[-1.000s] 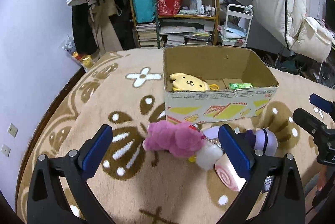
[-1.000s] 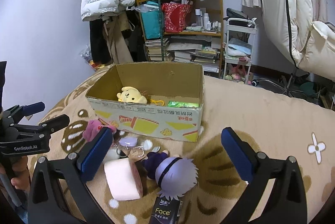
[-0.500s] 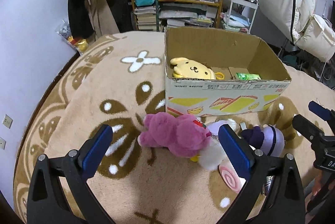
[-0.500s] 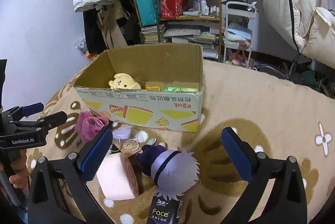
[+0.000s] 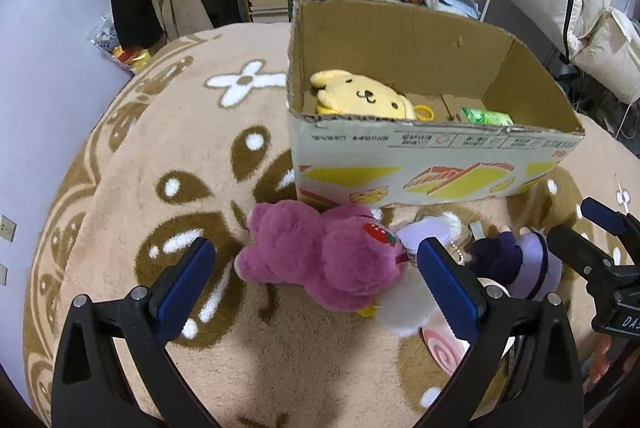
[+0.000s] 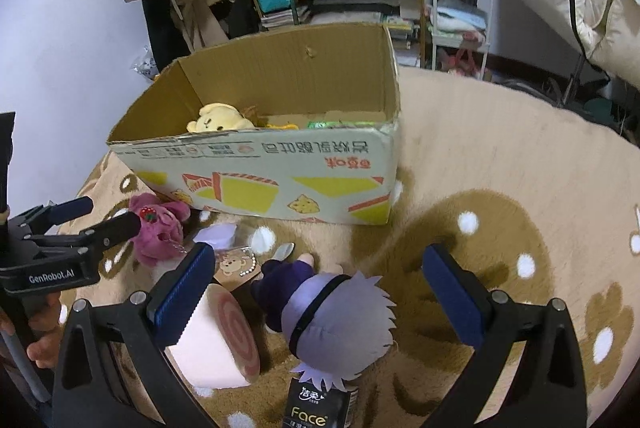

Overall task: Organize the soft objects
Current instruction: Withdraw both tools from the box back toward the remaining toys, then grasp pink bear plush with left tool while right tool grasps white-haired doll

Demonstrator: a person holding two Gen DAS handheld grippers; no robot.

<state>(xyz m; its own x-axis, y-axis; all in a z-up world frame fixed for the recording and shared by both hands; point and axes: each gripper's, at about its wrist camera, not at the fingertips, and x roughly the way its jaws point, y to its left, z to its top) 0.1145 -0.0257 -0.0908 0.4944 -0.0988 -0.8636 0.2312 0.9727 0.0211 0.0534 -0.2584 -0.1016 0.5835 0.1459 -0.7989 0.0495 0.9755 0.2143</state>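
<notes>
Left gripper (image 5: 316, 284): jaws spread wide, low in the frame; the pink plush bear (image 5: 320, 260) lies between its blue pads, no contact visible.
Right gripper (image 6: 316, 292): spread just as wide, holding nothing; the purple-haired doll (image 6: 332, 316) lies between its fingers at lower centre.
Pink plush bear: fuzzy, rounded, a red strawberry patch on it; on the carpet just before the box.
Roll-cake plush (image 6: 220, 340): smooth pink cylinder with a spiral end, lower left, beside the doll.
Cardboard box (image 6: 280, 184): open-topped, printed front wall, mid-frame.
Yellow dog plush (image 5: 360, 96): soft, inside the box at its left end.
Carpet (image 6: 500, 168): shaggy beige with brown and white motifs.
</notes>
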